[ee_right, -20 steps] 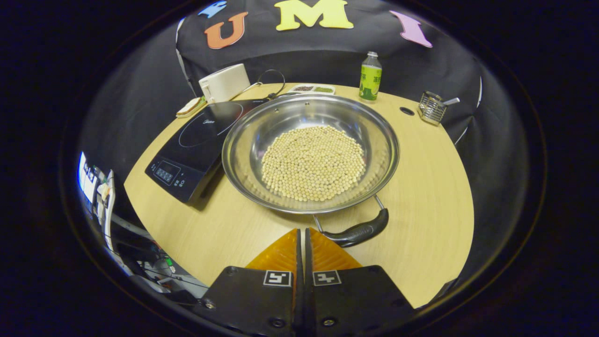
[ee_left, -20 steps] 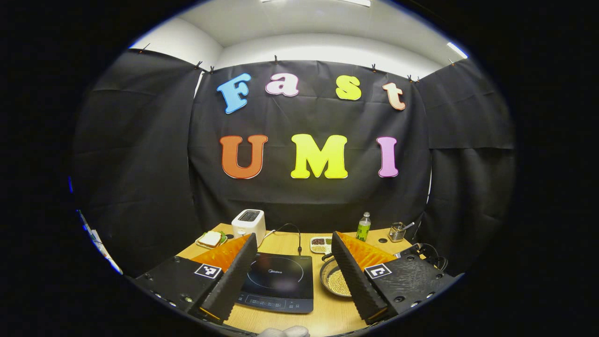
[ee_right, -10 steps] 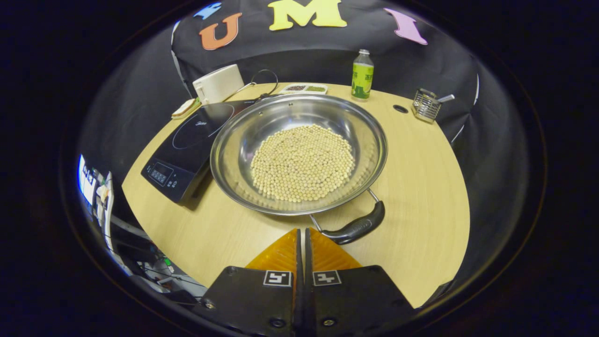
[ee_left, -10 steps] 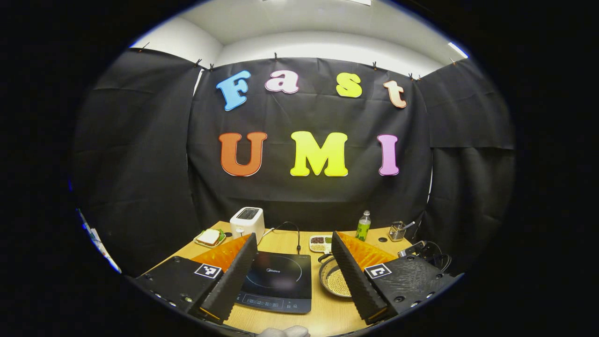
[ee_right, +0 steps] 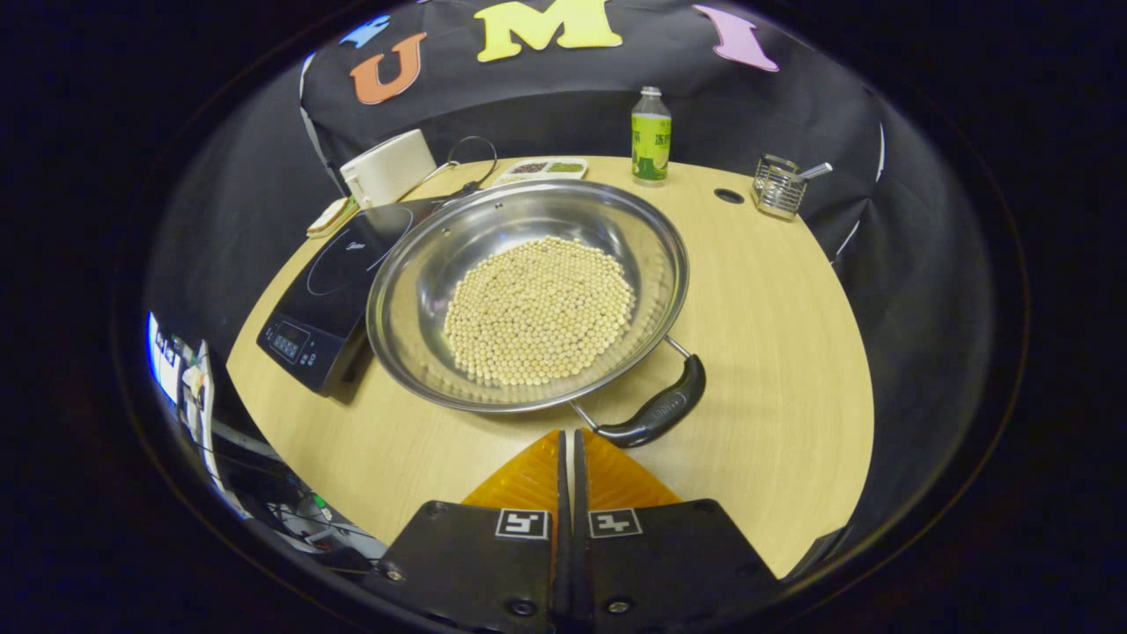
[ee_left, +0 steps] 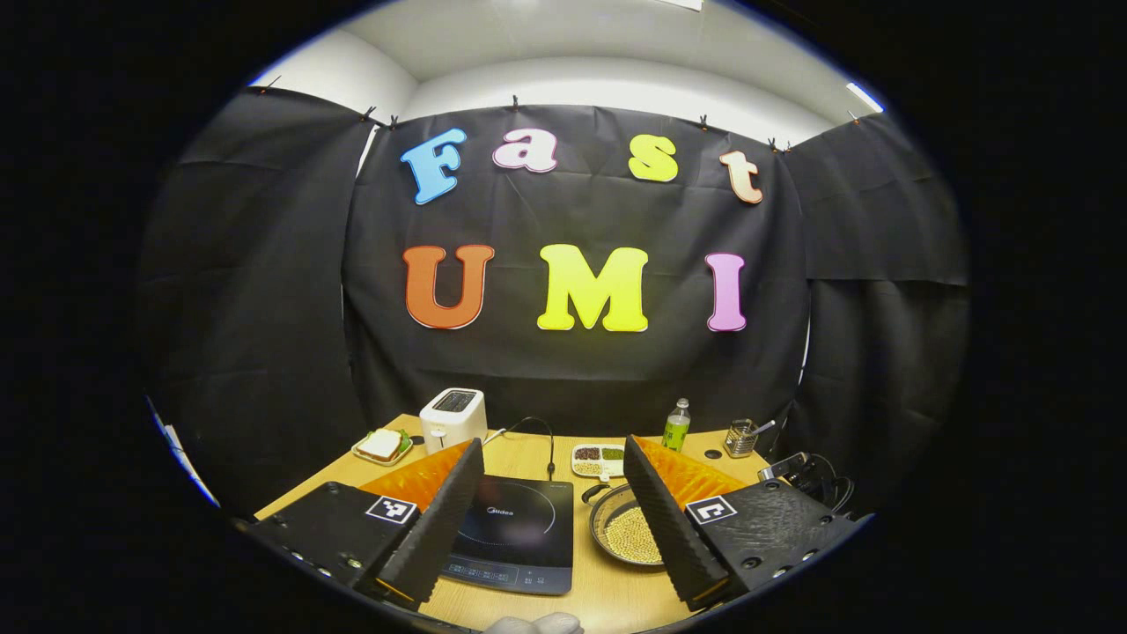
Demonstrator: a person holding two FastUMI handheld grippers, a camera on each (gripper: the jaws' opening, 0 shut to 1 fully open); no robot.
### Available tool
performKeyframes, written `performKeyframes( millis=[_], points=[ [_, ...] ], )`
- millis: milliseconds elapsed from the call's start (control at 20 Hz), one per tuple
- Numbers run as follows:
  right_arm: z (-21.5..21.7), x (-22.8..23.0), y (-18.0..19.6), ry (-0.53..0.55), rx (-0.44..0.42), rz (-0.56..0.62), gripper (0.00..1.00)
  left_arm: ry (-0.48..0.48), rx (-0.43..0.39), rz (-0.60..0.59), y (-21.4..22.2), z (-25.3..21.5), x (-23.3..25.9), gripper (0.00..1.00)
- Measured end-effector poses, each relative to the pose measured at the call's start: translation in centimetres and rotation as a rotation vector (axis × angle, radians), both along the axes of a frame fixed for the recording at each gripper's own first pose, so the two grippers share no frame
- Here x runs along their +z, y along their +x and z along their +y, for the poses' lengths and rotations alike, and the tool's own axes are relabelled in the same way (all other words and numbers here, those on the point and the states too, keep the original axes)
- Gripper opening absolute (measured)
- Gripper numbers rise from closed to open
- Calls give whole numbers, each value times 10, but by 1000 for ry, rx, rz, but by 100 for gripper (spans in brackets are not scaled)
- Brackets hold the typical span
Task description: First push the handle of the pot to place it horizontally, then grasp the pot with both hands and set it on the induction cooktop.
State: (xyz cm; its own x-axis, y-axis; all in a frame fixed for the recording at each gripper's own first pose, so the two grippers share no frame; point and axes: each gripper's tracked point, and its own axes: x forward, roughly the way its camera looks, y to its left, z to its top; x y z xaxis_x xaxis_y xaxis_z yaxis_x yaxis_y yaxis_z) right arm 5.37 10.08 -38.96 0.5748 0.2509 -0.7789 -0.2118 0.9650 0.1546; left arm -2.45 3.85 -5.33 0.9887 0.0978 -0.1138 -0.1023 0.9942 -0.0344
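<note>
The wide, shallow stainless-steel pot (ee_right: 526, 295) of pale beans sits on the light wooden counter (ee_right: 775, 326), its rim against the black induction cooktop (ee_right: 330, 286) to its left. Its near black handle (ee_right: 656, 412) angles toward the right gripper (ee_right: 568, 449), whose jaws are clenched together just short of it. The left gripper (ee_left: 553, 480) hangs high, jaws released wide. Along the back stand a white toaster (ee_right: 387, 167), a divided white tray (ee_right: 541, 167), a green-labelled bottle (ee_right: 651, 136) and a wire basket (ee_right: 779, 187).

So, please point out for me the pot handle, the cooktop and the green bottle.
pot handle (ee_right: 656, 414), right gripper view, middle of the dark grip.
cooktop (ee_right: 339, 264), right gripper view, on its glass top.
green bottle (ee_right: 651, 145), right gripper view, on its label.
</note>
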Motion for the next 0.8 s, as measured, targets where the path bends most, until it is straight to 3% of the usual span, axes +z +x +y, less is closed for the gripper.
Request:
performKeyframes(
  millis=[750, 800],
  points=[
    [-47, -1, 31, -21, -34, -5, 4, -4, 12, 18, 23, -20, -9, 95],
    [-50, -1, 33, -24, -36, -6, 4, -7, 14, 19, 25, -20, -10, 84]
  ],
)
